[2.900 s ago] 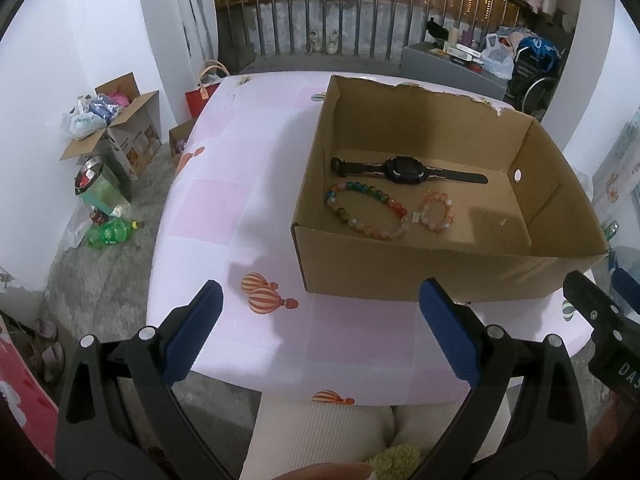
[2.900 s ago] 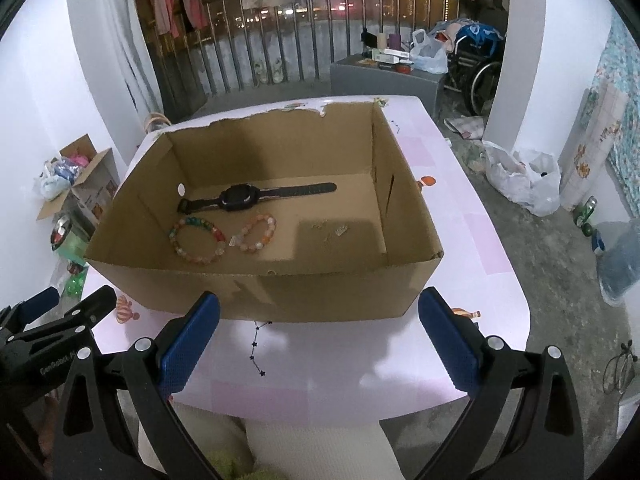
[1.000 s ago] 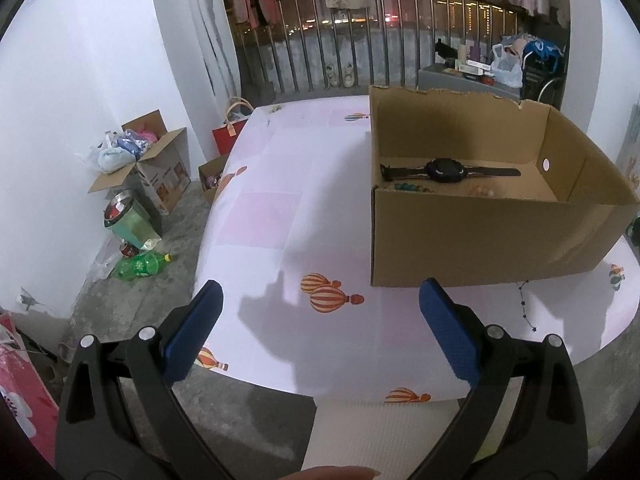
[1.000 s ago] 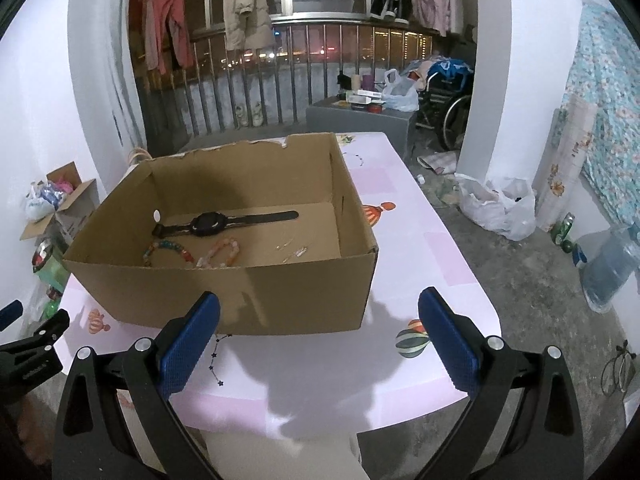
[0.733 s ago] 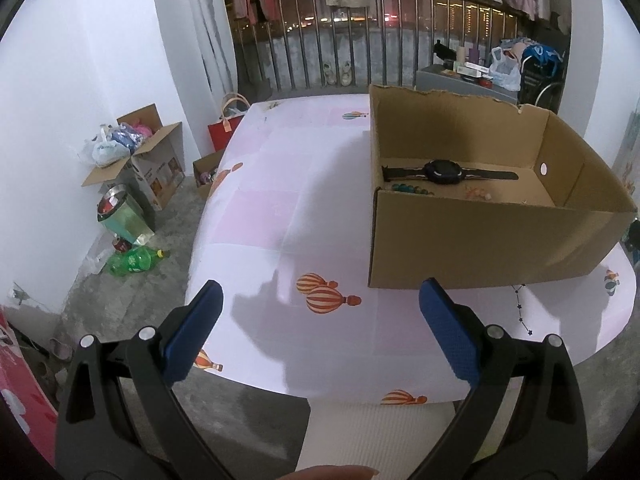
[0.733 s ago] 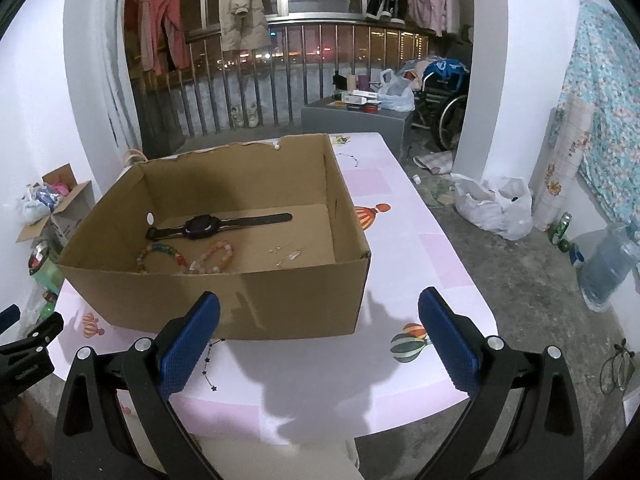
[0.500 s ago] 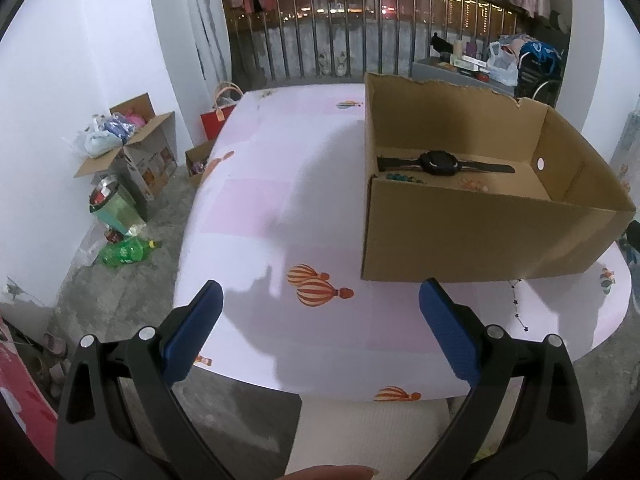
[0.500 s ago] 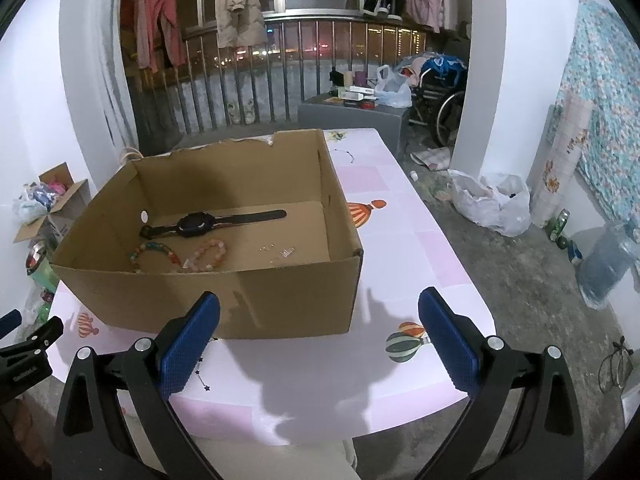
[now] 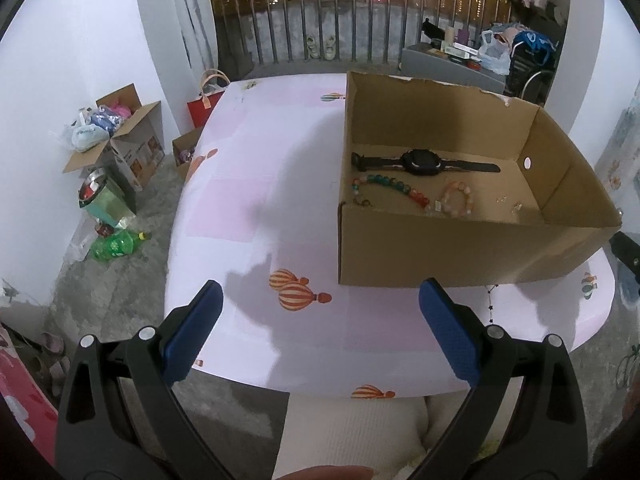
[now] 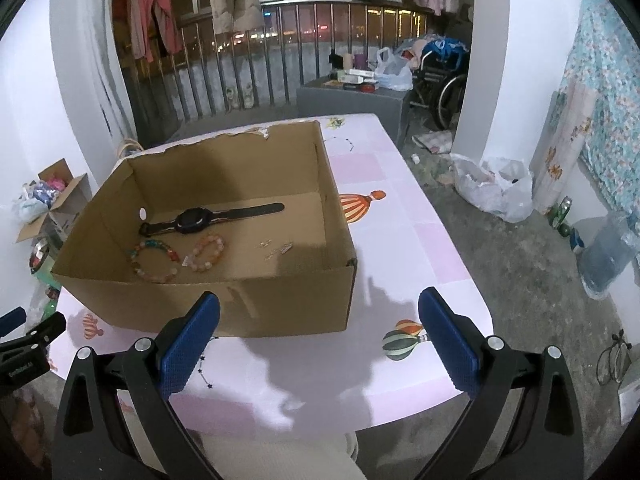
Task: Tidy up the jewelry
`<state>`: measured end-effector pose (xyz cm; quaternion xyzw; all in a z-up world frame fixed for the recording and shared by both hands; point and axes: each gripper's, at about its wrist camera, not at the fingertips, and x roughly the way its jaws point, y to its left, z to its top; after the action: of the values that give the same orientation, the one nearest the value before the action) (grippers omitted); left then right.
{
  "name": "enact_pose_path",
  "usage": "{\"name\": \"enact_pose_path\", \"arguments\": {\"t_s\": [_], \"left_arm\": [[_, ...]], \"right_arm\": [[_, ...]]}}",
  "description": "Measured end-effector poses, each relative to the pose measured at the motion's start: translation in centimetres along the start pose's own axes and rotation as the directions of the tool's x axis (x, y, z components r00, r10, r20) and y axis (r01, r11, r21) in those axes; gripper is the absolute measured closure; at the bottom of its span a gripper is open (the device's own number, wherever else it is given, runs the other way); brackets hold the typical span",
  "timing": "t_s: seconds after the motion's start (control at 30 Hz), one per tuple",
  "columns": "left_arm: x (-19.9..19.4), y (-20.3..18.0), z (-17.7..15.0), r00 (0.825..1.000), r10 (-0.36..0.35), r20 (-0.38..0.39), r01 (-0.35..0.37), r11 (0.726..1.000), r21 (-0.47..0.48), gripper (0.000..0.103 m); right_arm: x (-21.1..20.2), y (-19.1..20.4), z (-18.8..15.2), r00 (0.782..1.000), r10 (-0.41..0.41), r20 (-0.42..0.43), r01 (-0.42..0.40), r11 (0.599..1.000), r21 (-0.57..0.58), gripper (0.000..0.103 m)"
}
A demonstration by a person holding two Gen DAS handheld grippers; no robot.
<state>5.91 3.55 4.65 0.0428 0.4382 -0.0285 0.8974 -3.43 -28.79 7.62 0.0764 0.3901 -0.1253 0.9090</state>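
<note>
Both grippers, left (image 9: 318,330) & right (image 10: 318,334), spread wide, empty, held back over near surface (image 9: 256,184) edge. Ahead, inside cardboard box (image 10: 224,304): watch (image 10: 208,216), two bead bracelets (image 10: 156,262) (image 10: 208,252), small pieces (image 10: 278,250). Jewelry appears collected; necklace (image 10: 204,372) on surface below right gripper prob. left.

we've pulled both tongs back from the cardboard box (image 9: 460,248); left tongs (image 9: 320,334) slid out left over the worktop (image 9: 256,184), right tongs (image 10: 318,338) drifted right, so bracelets show less.

One cardboard box (image 10: 240,304) holds one black watch (image 10: 192,215), two bead bracelets (image 10: 154,261) and a few small pale pieces (image 10: 280,249).
</note>
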Motion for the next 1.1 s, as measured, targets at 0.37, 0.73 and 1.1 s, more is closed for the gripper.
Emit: {"name": "enact_pose_path", "arguments": {"t_s": [0.37, 0.73, 1.1], "left_arm": [[0.2, -0.3, 1.4, 1.0, 0.013, -0.023, -0.013, 1.0, 0.021, 0.008], [0.6, -0.3, 1.3, 0.998, 0.02, -0.056, -0.019, 0.999, 0.026, 0.008], [0.7, -0.4, 1.3, 0.998, 0.022, -0.066, -0.02, 0.999, 0.025, 0.008]], "right_arm": [[0.4, 1.2, 1.2, 0.999, 0.016, -0.041, -0.017, 1.0, -0.022, 0.006], [1.3, 2.0, 1.0, 0.996, 0.031, -0.085, -0.035, 0.998, -0.045, 0.006], [1.2, 2.1, 1.0, 0.995, 0.035, -0.093, -0.039, 0.998, -0.05, 0.006]]}}
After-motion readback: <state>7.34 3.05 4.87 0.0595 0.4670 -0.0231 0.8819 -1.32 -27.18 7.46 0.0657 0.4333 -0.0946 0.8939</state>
